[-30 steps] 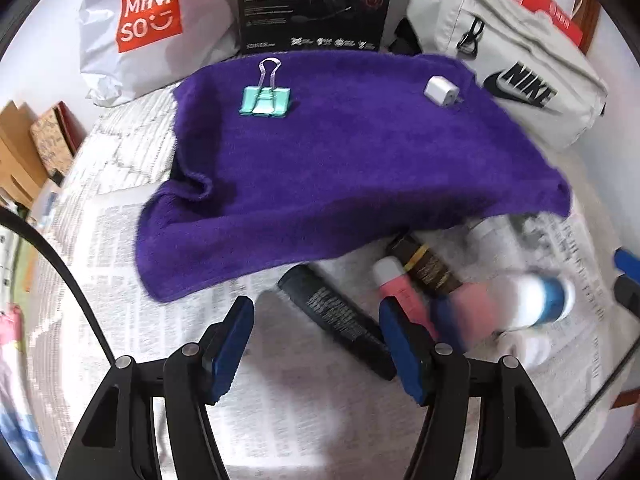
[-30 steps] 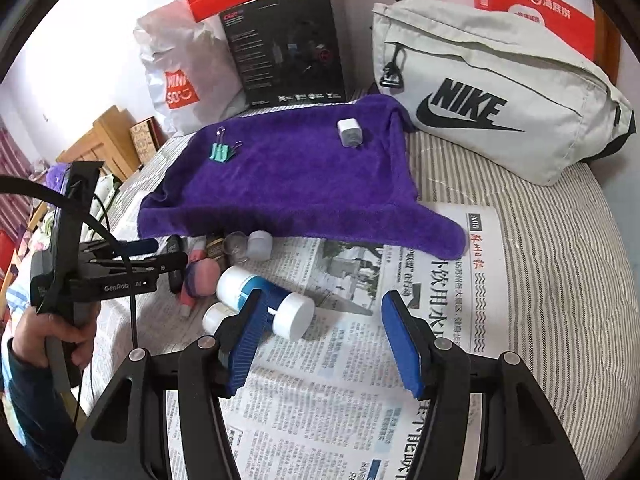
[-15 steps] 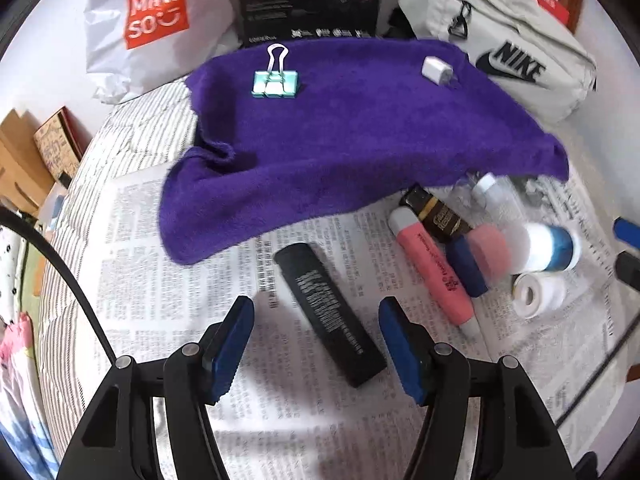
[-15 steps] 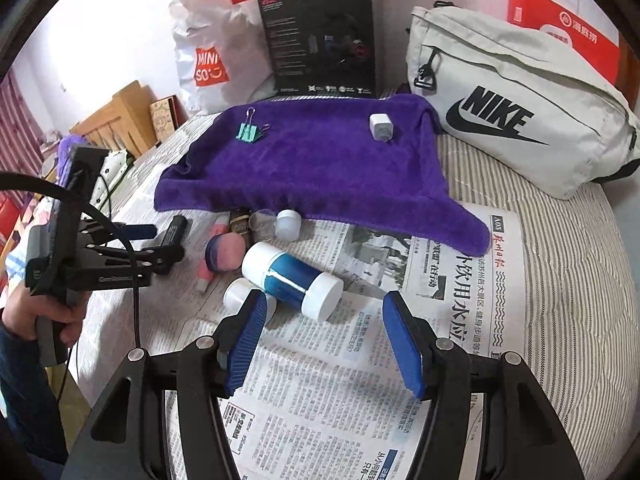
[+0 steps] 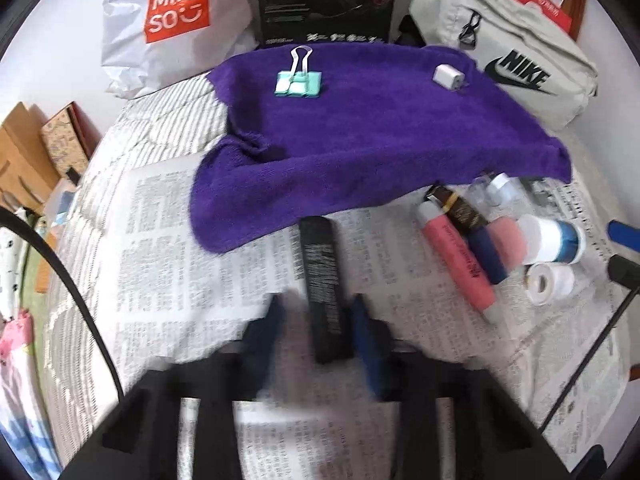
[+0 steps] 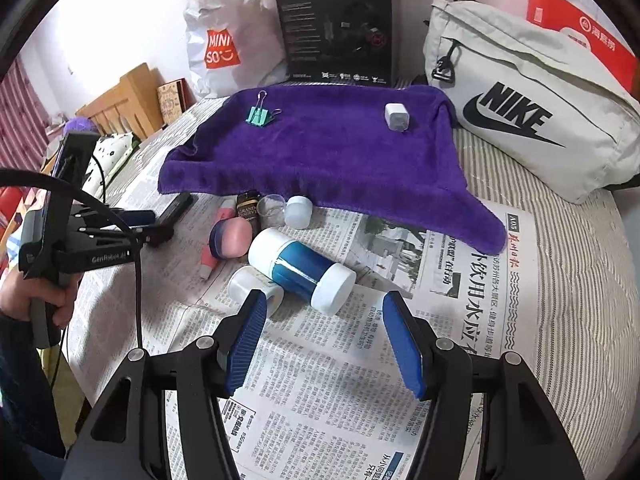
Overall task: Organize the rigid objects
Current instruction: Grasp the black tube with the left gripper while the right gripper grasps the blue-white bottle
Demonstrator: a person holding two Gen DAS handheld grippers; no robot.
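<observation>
A black tube [image 5: 322,264] lies on the newspaper just below the purple towel [image 5: 360,128]. My left gripper [image 5: 320,320] straddles its near end. The jaws are closing and blurred, with a thin gap still showing on the left side. From the right wrist view the left gripper [image 6: 154,226] sits over that black tube [image 6: 178,205], held by a hand. My right gripper [image 6: 325,300] is open above the paper. A blue and white bottle [image 6: 300,268] lies just ahead of its tips, untouched. A green binder clip [image 5: 298,84] and a white charger [image 5: 448,76] rest on the towel.
A pink tube [image 5: 456,264], a dark brown tube [image 5: 460,208], a pink and blue sponge case [image 6: 232,236], small white jars [image 6: 298,212] and a white roll [image 5: 548,280] cluster on the newspaper [image 6: 320,400]. A Nike bag [image 6: 540,120], a black box [image 6: 336,28] and a Miniso bag [image 5: 172,20] line the back.
The left gripper has slid over the black tube, which now runs straight between the fingers, and its jaws have drawn far inward. The right gripper has edged closer to the bottle, jaws unchanged.
</observation>
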